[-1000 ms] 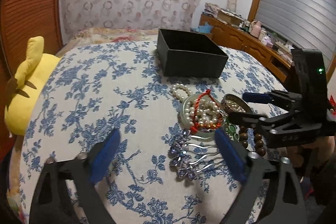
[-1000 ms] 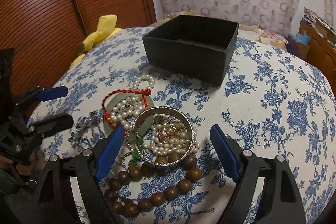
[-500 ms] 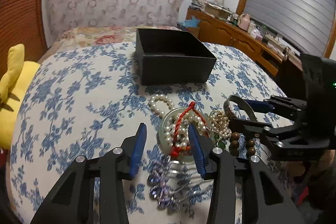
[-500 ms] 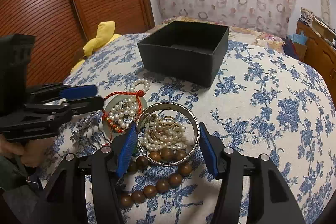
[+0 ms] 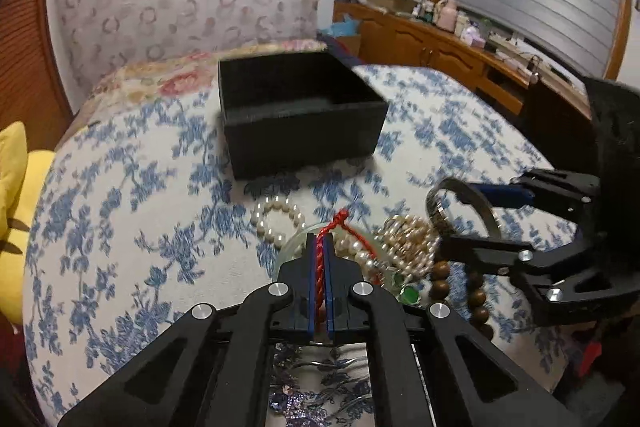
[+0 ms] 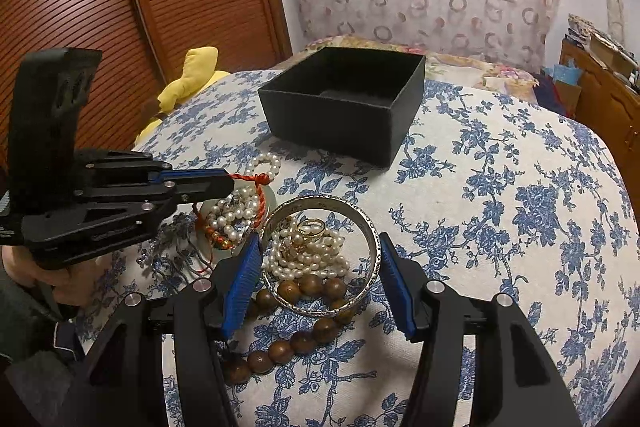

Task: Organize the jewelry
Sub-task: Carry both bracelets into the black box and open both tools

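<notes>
A pile of jewelry lies on the blue-flowered cloth in front of an open black box (image 5: 298, 115) (image 6: 344, 107). My left gripper (image 5: 319, 247) (image 6: 230, 183) is shut on the red cord bracelet (image 5: 320, 259) (image 6: 260, 181) that lies over a pale jade bangle with pearls (image 6: 232, 213). My right gripper (image 6: 320, 255) (image 5: 472, 215) is shut on the silver bangle (image 6: 320, 255) (image 5: 460, 211), its pads pressing both sides; the bangle's far edge is tilted up. Pearl strands and a gold ring (image 6: 312, 227) lie inside the bangle. Brown wooden beads (image 6: 304, 311) lie under it.
A loose pearl bracelet (image 5: 276, 219) lies between the pile and the box. A purple jewelled hair comb (image 5: 312, 391) lies under my left gripper. A yellow plush toy (image 6: 188, 83) sits at the cloth's left edge. A wooden cabinet (image 5: 432, 43) stands at the right.
My left gripper moved forward and shut on the red cord. My right gripper narrowed onto the silver bangle and tilted it up.
</notes>
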Demonstrator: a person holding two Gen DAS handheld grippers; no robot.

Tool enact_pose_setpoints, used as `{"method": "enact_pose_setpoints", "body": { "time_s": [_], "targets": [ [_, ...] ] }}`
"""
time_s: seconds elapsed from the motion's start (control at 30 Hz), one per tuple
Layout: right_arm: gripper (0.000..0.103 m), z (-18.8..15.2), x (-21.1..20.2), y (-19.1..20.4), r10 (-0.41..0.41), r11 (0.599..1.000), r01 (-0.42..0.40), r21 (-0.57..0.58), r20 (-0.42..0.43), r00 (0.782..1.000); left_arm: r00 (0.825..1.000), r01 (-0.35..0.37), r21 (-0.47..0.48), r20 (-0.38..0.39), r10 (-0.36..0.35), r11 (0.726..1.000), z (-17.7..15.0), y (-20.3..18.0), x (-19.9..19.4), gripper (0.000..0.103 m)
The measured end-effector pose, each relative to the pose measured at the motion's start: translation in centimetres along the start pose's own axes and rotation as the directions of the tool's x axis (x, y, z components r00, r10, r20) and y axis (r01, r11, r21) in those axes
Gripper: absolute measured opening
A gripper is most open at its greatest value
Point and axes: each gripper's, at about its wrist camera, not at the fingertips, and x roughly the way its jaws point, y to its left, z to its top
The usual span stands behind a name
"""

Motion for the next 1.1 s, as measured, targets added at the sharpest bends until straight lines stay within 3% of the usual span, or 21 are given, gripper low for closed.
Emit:
{"method": "enact_pose_setpoints", "body": {
  "time_s": [0.47, 1.1],
  "targets": [
    [0.06, 3.3, -0.7, -0.3, -0.037, 0.998, 0.04, -0.042, 0.057, 0.998, 0.989, -0.001, -0.047, 0.149, 0.008, 0.999, 3.6, 1.1, -4.3, 0.002],
    [0.06, 11.7, 5.4, -2.1, -0.091, 0.991, 0.099, -0.09, 0.087, 0.992, 0.979, -0.056, -0.125, 0.187, 0.079, 0.991, 7.0, 5.0, -3.2, 0.002]
  ]
}}
